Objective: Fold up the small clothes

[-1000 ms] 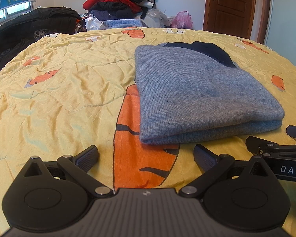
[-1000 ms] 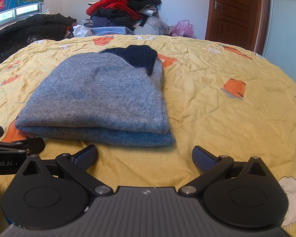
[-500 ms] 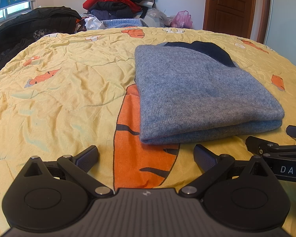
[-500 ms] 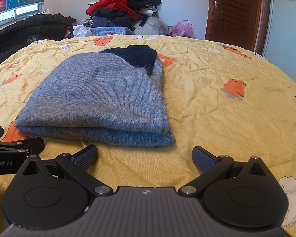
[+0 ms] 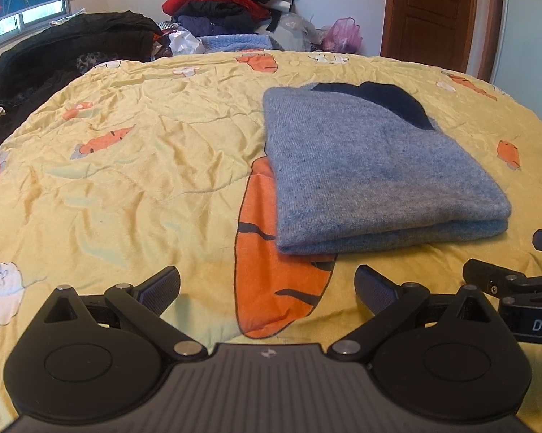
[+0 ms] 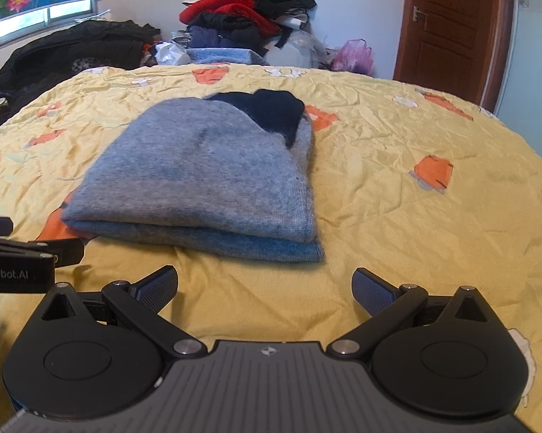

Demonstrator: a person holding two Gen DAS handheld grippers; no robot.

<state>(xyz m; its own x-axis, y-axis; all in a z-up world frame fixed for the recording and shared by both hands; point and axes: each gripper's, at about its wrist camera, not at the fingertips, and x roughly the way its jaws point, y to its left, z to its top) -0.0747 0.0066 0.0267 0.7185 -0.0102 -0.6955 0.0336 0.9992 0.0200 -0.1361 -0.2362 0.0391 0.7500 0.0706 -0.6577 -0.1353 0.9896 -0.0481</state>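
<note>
A grey-blue knit sweater (image 5: pixel 372 176) with a dark navy part at its far end lies folded in a flat stack on the yellow bedspread (image 5: pixel 144 166). It also shows in the right wrist view (image 6: pixel 206 176). My left gripper (image 5: pixel 267 287) is open and empty, just short of the sweater's near left corner. My right gripper (image 6: pixel 263 287) is open and empty, just short of the sweater's near right corner. Each gripper shows at the edge of the other's view: the right one (image 5: pixel 523 281), the left one (image 6: pixel 25 252).
A pile of mixed clothes (image 5: pixel 231 3) stands beyond the far end of the bed. A black coat (image 5: pixel 65 50) lies at the far left. A pink plastic bag (image 5: pixel 343 34) and a brown door (image 5: pixel 433 11) are at the back right.
Both grippers have drawn back a little and risen slightly. The sweater has not moved.
</note>
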